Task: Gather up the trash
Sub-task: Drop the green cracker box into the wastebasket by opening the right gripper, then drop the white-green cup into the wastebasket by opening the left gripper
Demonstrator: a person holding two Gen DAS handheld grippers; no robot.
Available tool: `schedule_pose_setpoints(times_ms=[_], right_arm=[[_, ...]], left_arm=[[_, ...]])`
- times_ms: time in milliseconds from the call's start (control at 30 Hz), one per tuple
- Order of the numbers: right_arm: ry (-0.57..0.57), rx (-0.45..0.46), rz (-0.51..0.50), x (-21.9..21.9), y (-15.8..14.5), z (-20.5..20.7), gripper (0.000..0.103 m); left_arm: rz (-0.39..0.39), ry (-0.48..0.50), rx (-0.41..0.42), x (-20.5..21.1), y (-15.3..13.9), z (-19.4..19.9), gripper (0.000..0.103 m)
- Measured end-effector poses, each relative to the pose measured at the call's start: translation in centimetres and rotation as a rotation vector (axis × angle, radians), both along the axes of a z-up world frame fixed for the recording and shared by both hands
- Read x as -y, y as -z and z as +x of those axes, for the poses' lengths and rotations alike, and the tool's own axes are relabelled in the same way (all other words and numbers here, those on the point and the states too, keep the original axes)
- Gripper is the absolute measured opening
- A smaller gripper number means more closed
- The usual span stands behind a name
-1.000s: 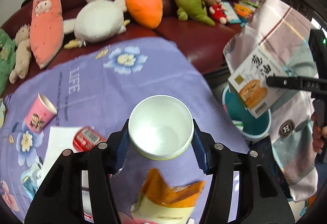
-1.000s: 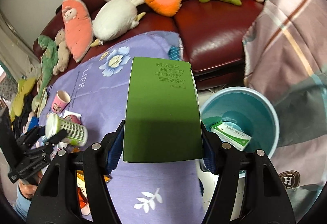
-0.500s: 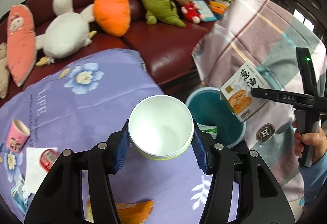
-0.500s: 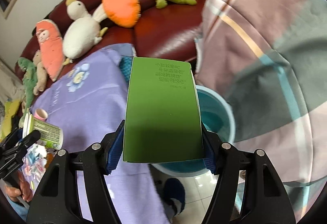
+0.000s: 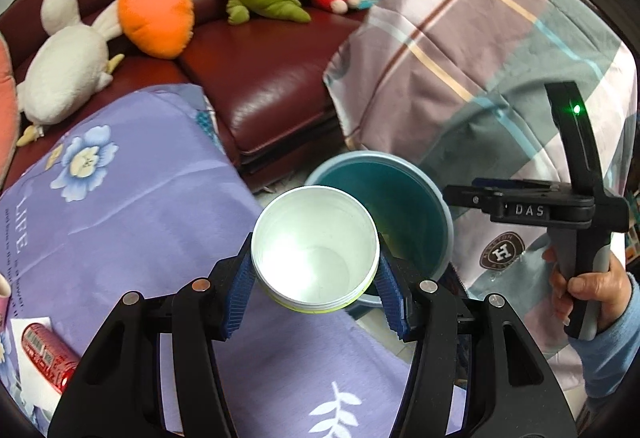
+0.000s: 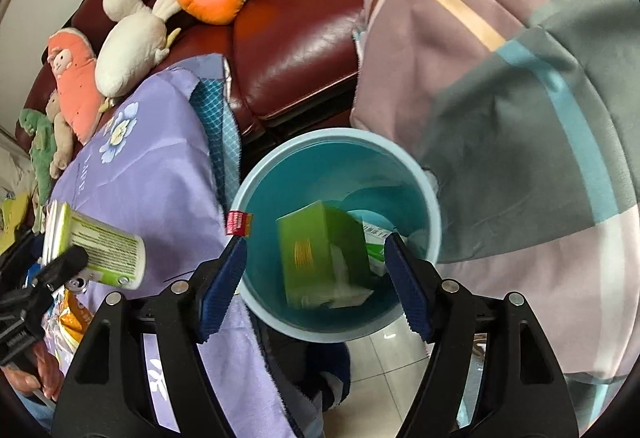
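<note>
A white tub with a green rim (image 5: 315,250) faces me mouth-on, and my left gripper (image 5: 316,278) is shut on its sides, just short of the blue bin (image 5: 436,198). From the right wrist view the same tub (image 6: 100,246) hangs at the left over the purple cloth. My right gripper (image 6: 316,266) hovers over the bin (image 6: 340,132) with its jaws opening and nothing pressed between the pads. The green box (image 6: 324,258) lies tilted inside the bin on other packaging. In the left wrist view, the right gripper (image 5: 460,194) reaches in from the right, held by a hand (image 5: 588,290).
A purple flowered cloth (image 5: 140,198) covers the table left of the bin. A red can (image 5: 44,354) and an orange packet (image 6: 74,314) lie on it. A dark red sofa (image 5: 272,78) with plush toys stands behind. A plaid blanket (image 5: 480,58) hangs right of the bin.
The green box has left the right gripper and dropped into the bin, and the jaws now stand apart. Both grippers moved towards the bin; the left one still carries the tub.
</note>
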State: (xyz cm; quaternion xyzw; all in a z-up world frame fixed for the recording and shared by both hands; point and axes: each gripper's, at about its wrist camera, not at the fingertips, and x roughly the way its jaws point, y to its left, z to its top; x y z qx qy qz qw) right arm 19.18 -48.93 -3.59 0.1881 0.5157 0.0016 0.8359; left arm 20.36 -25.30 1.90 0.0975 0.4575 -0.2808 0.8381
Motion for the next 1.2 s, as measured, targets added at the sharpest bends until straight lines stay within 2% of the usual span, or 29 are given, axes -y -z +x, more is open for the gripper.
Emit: schedule_pose_setpoints(times_ms=[433, 867, 933, 1000, 1133, 1200], right_arm=[[0.067, -0.004, -0.025, 2.8, 0.2, -0.6, 0.076], [0.082, -0.017, -0.142, 4.2, -1.0, -1.3, 0.078], [0.085, -0.023, -0.159, 4.5, -1.2, -1.4, 0.079], [0.086, -0.030, -0.171, 4.6, -1.3, -1.4, 0.079], [0.072, -0.035, -0.187, 4.2, -1.7, -1.5, 0.080], [0.063, -0.030, -0.191, 3.7, -2.0, -1.6, 0.085]], left_arm=[[0.031, 0.050, -0.046, 3.9, 2.9, 0.5, 0.056], [0.009, 0.109, -0.093, 9.3, 5.7, 0.6, 0.057], [0.013, 0.113, -0.089, 10.0, 5.8, 0.4, 0.074], [0.013, 0.108, -0.066, 10.1, 5.5, 0.1, 0.082], [-0.001, 0.086, -0.065, 8.9, 5.2, -0.2, 0.088], [-0.003, 0.066, -0.068, 7.9, 5.1, -0.3, 0.088]])
